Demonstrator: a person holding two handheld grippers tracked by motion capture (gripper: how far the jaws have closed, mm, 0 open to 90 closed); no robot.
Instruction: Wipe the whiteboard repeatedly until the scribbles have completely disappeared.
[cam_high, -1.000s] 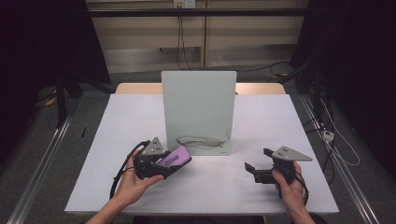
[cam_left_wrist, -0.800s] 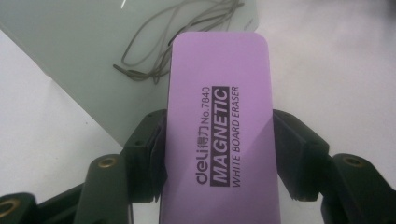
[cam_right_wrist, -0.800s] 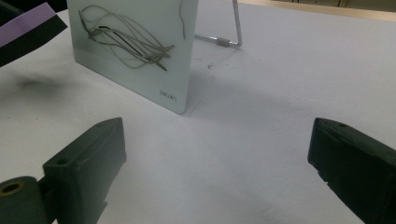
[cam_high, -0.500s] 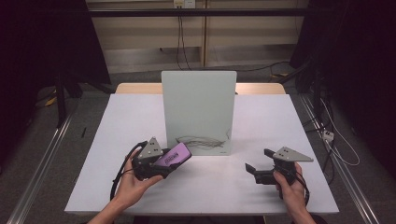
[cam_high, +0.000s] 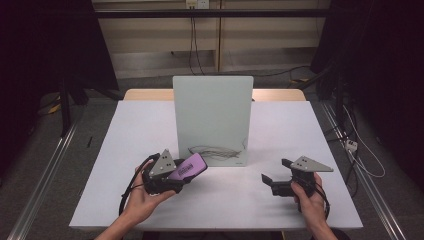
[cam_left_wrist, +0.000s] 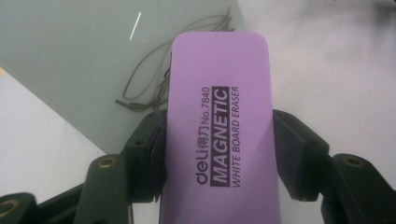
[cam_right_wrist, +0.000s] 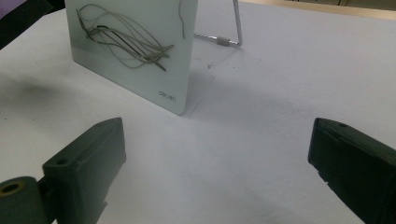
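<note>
Since a second ago, the left hand-held gripper (cam_high: 182, 172) has crept a little toward the board (cam_high: 212, 117), carrying the purple eraser (cam_high: 189, 167) with it; the right hand-held gripper (cam_high: 272, 181) has kept its place. Both black jaws of the left one clamp the long sides of the eraser (cam_left_wrist: 219, 135), which points at the grey scribble (cam_high: 216, 150) low on the board. That board stands upright on the white counter (cam_high: 140, 125), eraser just beside its lower left corner. On the right, the jaws stand wide apart and empty, low over the counter.
</note>
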